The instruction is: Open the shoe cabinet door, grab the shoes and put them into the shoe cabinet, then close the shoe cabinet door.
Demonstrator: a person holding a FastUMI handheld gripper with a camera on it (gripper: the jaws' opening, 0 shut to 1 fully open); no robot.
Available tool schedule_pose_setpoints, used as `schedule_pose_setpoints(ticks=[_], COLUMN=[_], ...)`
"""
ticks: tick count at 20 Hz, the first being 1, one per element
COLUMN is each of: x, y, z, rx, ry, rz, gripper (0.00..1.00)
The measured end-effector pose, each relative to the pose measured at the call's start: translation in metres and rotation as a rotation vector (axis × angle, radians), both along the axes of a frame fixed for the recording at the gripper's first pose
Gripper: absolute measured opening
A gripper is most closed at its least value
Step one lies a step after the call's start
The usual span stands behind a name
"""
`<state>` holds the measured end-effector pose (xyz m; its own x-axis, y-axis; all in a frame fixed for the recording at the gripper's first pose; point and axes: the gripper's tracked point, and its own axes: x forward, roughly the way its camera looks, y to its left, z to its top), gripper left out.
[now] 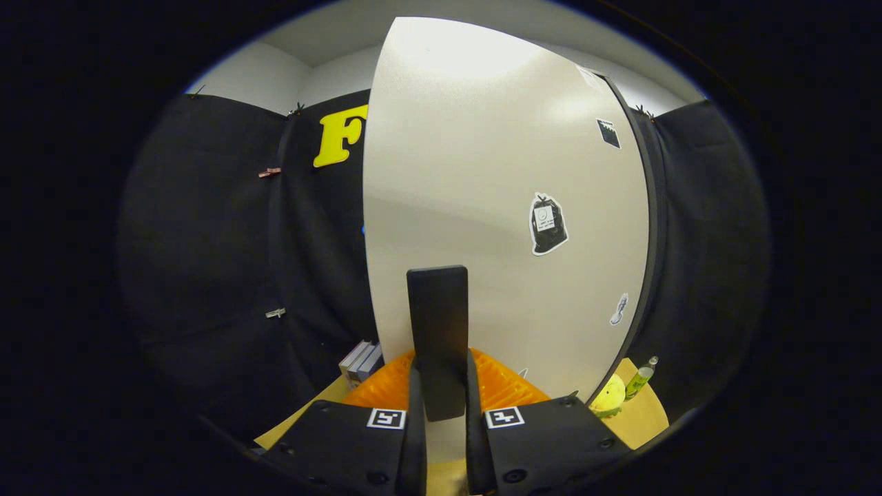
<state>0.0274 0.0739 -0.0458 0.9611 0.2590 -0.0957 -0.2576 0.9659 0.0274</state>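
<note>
A white cabinet door (496, 172) stands close in front of me, with a few stickers on it. A flat black upright handle (437, 324) is fixed low on the door. My gripper (441, 386) is shut on this handle, one finger pressing each side of its lower half. The door's left edge stands free against the black cloth. A dark strip runs down its right edge. I cannot tell how far the door is swung out.
Left of the door's foot, a small stack of books (362, 362) lies on a wooden surface (648, 417). To the right of the door sit a yellow round thing (608, 396) and a green bottle (641, 377). Black cloth walls close in both sides.
</note>
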Motion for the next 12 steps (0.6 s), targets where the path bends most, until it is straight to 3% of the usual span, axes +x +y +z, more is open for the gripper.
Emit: schedule_pose_setpoints(ticks=[6, 12], x=[-0.038, -0.066], y=[-0.033, -0.083], z=[0.005, 0.003], rx=[0.0, -0.008], ry=[0.001, 0.003], rz=[0.06, 0.059], gripper=[0.27, 0.26])
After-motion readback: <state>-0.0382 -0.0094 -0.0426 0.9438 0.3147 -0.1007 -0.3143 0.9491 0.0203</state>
